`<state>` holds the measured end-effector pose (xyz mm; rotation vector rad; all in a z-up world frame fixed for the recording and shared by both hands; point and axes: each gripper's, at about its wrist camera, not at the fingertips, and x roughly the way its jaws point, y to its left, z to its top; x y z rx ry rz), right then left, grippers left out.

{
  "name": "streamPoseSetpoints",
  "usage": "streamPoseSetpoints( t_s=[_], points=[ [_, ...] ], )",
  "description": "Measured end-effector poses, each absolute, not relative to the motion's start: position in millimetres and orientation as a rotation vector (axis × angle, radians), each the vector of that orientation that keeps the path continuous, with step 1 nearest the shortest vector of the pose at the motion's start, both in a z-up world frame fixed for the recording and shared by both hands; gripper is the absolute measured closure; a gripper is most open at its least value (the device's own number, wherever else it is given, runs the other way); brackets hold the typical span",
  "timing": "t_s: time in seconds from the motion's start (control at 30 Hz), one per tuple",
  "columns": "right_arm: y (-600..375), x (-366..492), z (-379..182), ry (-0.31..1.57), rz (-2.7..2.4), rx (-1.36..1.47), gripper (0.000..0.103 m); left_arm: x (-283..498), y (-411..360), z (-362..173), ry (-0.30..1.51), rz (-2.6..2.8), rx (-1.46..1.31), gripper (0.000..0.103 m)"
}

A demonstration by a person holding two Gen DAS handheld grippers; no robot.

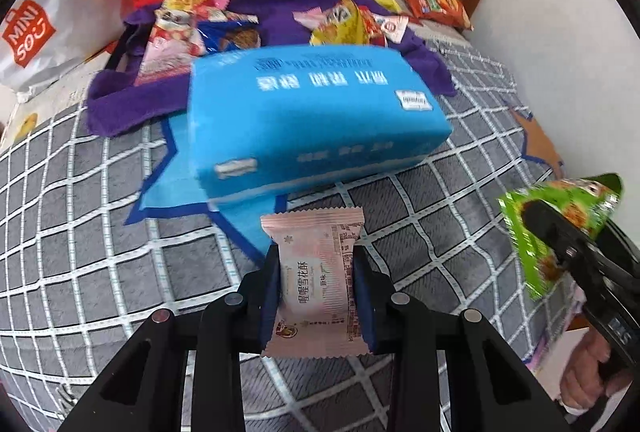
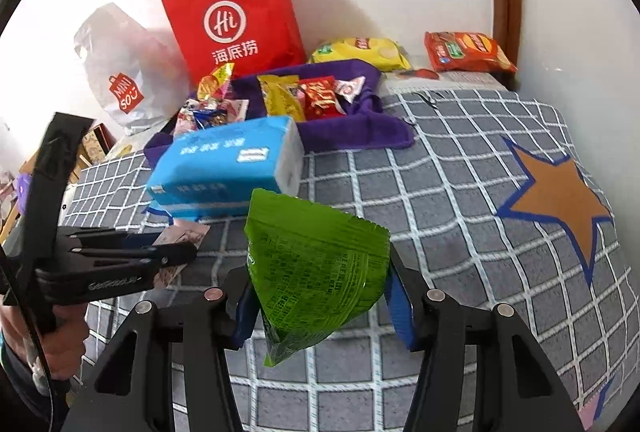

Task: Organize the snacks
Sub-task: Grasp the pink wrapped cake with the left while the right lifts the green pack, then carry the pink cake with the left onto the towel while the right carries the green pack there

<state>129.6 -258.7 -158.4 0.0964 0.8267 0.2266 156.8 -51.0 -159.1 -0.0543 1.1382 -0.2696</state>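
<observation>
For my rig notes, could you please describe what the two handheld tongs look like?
Both tongs, left and right, are matte black with angular cut-out arms, round silver bolt heads and blue pads. The left one carries pale lettering along its side.

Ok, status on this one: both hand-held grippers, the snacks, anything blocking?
Left hand-held gripper shut on pink snack packet. Right hand-held gripper shut on green snack pouch. Blue tissue pack sits between them and purple snack tray.
</observation>
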Motion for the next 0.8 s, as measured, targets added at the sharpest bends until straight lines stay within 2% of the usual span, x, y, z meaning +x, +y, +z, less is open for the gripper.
streamPoseSetpoints(
  t_s=[0.43, 0.8],
  points=[
    [-223, 171, -117, 0.798, 0.271, 0.091, 0.051, 164, -17, -92, 1.04, -0.293, -0.07, 0.072],
    [-204, 234, -73, 0.749, 0.278, 0.065, 0.051, 222, -11, -40, 0.949, -0.266, -0.05, 0.072]
  ],
)
